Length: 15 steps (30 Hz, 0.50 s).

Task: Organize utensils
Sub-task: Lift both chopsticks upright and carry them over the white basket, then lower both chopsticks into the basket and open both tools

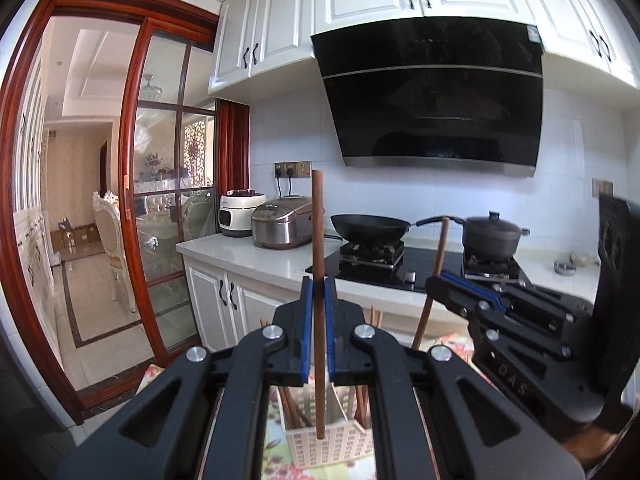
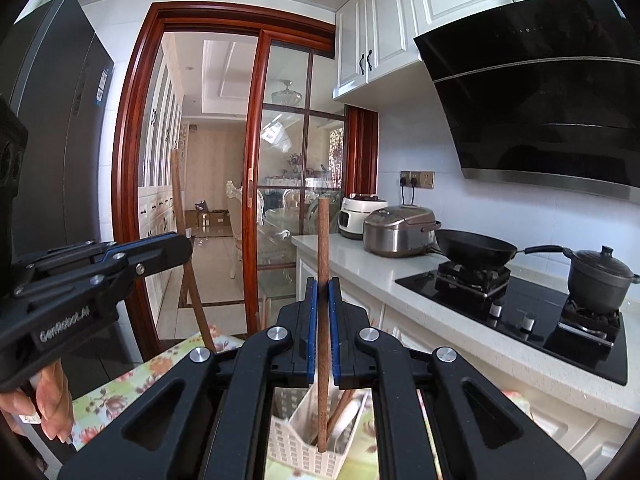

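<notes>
- Left gripper: jaws nearly shut on one brown wooden chopstick, held upright; its lower tip hangs just above the white lattice utensil holder.
- Right gripper: jaws clamped on a second chopstick, also upright, with the lower end over the holder's open top.
- Both grippers sit close together. In the left wrist view the right gripper is just to the side, its stick leaning slightly.
- Holder stands on a floral cloth covering the surface; more chopsticks and a pale utensil already inside, divider visible.
- Background: kitchen counter with rice cooker, wok, lidded pot.
- Risk (judgement): sticks are gripped near mid-length by narrow pads, so either could pivot or slip; a tilted tip may catch the holder rim or tip the light holder. Grippers this close may collide.
</notes>
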Tool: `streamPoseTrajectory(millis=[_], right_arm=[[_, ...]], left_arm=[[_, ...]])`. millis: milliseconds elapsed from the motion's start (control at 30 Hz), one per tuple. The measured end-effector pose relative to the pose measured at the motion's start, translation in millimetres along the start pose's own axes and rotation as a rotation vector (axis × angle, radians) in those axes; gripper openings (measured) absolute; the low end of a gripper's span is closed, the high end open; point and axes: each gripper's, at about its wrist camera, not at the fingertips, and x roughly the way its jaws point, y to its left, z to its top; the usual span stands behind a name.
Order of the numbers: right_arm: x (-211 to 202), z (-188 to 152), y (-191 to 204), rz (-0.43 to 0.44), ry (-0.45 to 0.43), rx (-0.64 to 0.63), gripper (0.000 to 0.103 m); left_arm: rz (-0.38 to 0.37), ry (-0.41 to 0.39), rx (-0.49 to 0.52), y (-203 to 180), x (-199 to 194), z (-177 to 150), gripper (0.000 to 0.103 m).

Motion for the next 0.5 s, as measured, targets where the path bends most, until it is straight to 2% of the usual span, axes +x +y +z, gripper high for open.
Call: streamPoseTrajectory(millis=[200,400,500], right_arm=[[31,-1,-3,0.016,0.024,0.019,0.006],[60,-18,3,0.032,0.124,-0.015,0.006],[71,-30,5,0.043,0.180,-0.020,0.006]], left_arm=[[-0.002,0.008,-0.067,22,32,7,0.006],[-0.024,0.089,-0.086,29,63,-13,0.006],[-0.016,0.157,-0.090,31,76,-31,0.006]])
